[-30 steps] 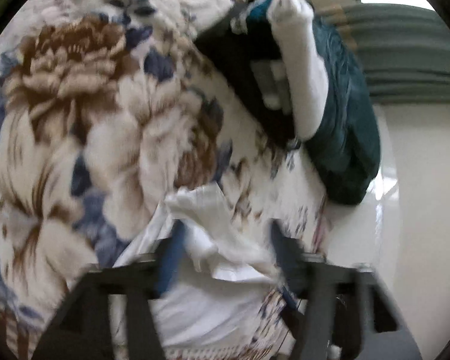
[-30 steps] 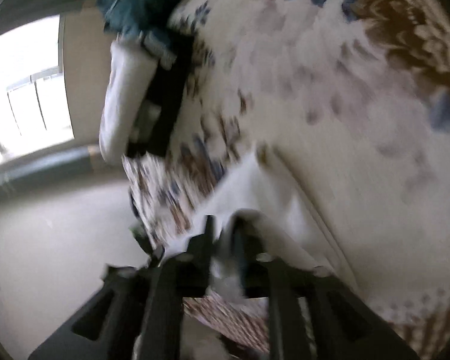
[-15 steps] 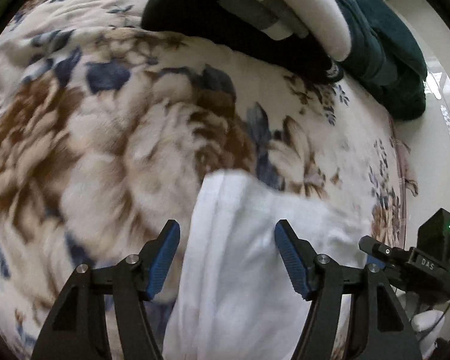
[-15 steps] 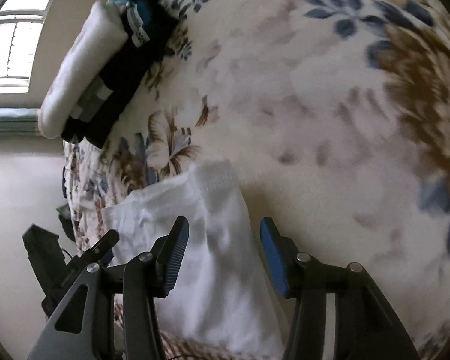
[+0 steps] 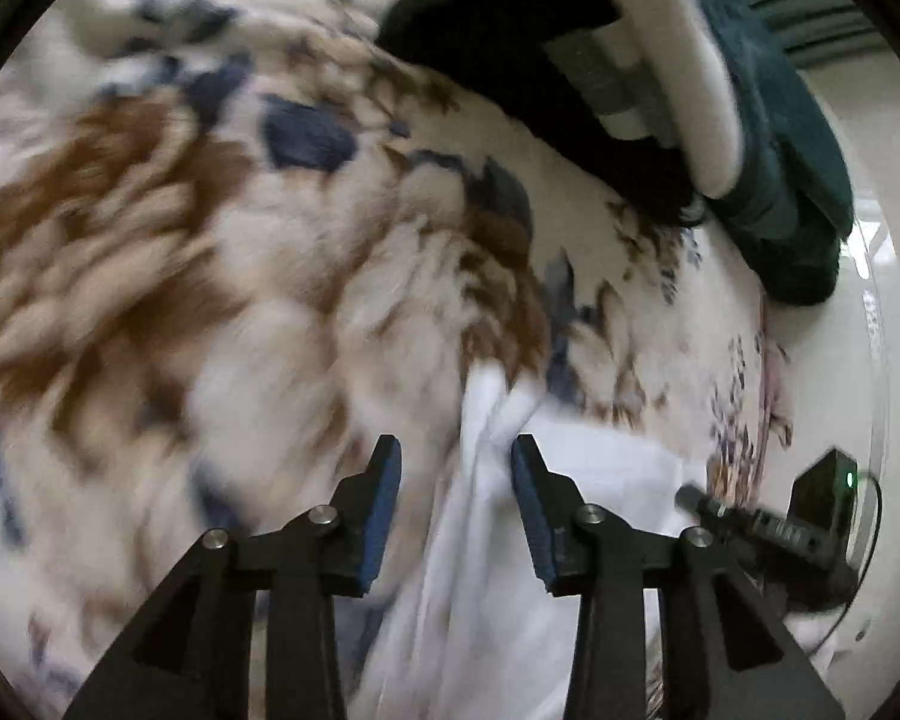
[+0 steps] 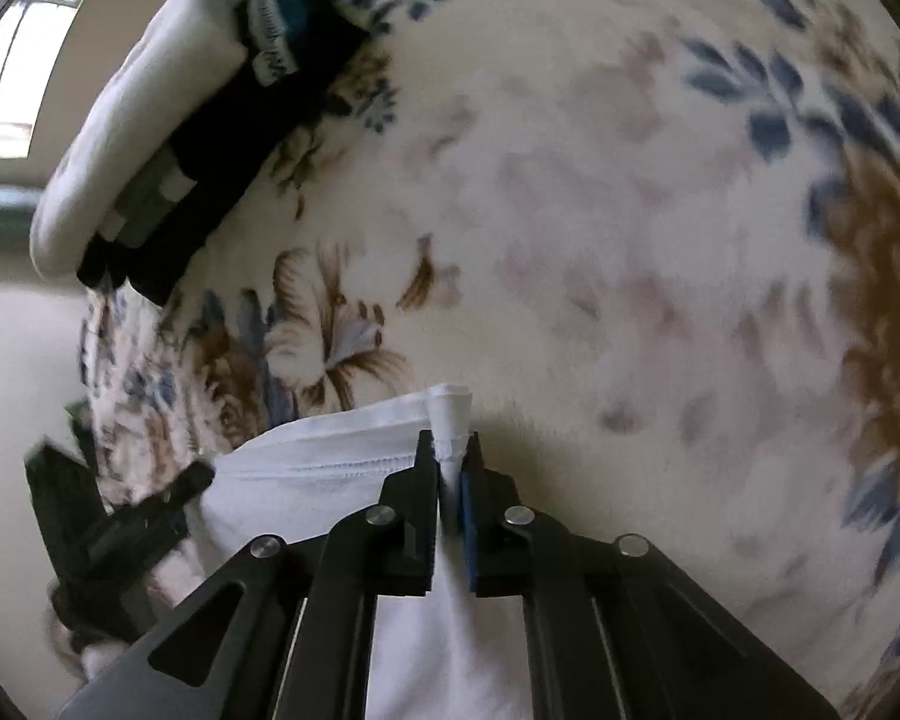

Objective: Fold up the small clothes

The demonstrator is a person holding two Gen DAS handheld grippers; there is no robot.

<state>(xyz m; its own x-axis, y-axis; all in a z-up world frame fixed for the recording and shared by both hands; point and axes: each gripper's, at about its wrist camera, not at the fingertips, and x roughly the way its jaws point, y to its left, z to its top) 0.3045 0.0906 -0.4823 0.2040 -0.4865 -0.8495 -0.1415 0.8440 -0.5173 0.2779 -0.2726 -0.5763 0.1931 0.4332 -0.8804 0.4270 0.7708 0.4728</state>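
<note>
1. A white cotton garment (image 6: 342, 468) is lying on a plush cream blanket with brown and blue flowers (image 6: 600, 228), near its edge.
2. The right gripper (image 6: 448, 456) is clenching the garment's corner.
3. The left gripper (image 5: 456, 468) is hovering released over a raised fold.
4. A stack of folded white, black and teal clothes (image 5: 678, 78) is resting further along the blanket, beside a pale floor (image 6: 12, 372) and a bright window (image 6: 24, 60).

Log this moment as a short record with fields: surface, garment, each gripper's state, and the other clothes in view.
surface: fleecy floral blanket in cream, brown and blue
garment: small white cotton garment with a stitched hem, lying on the blanket
right gripper: shut on a bunched corner of the white garment
left gripper: open, its blue-padded fingers either side of a raised fold of the garment
other clothes: stack of folded clothes, white over black, near the blanket's edge, with a dark teal fleece garment beside it
</note>
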